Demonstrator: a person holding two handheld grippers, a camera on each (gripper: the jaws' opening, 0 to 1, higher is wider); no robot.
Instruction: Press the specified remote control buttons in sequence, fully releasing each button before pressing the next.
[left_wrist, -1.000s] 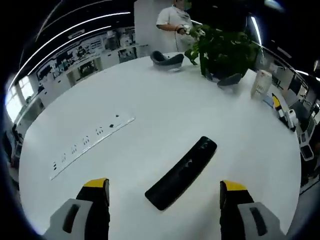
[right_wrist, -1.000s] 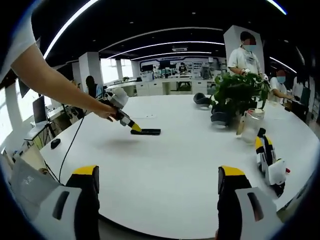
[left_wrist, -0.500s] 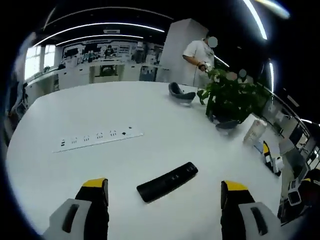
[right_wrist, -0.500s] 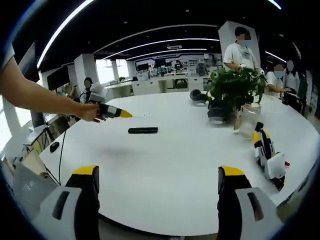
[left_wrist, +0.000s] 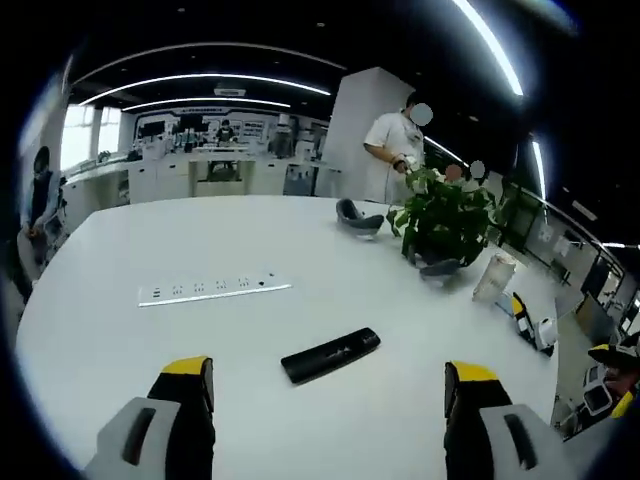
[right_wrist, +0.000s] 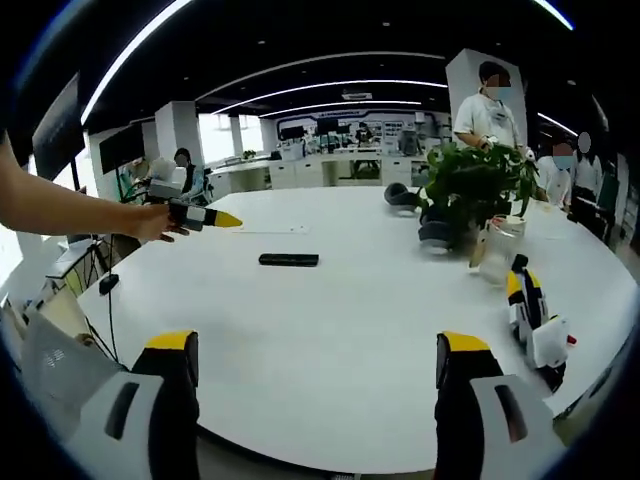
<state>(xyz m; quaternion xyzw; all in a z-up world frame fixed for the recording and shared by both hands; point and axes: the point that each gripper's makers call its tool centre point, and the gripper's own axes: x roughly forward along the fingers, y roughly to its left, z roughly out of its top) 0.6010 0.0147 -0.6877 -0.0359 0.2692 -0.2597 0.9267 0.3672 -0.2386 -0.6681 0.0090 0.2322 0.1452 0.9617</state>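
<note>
the remote control (left_wrist: 330, 355) lies flat on the white tabletop (left_wrist: 300, 250), straight ahead of my left claw (left_wrist: 325, 420), long axis slanting up to the right. both claws gape, holding nothing; my right claw (right_wrist: 315, 400) is well apart from it, so left is nearer.

remote control (left_wrist: 330, 355) (right_wrist: 288, 260) | black, long slim bar, faint buttons along its top | lying flat, face up, nothing touching it | on the white table (left_wrist: 300, 250) (right_wrist: 350, 330), near the white power strip (left_wrist: 214, 290), on the strip's potted-plant (left_wrist: 445, 215) side, well apart from the plant
</note>
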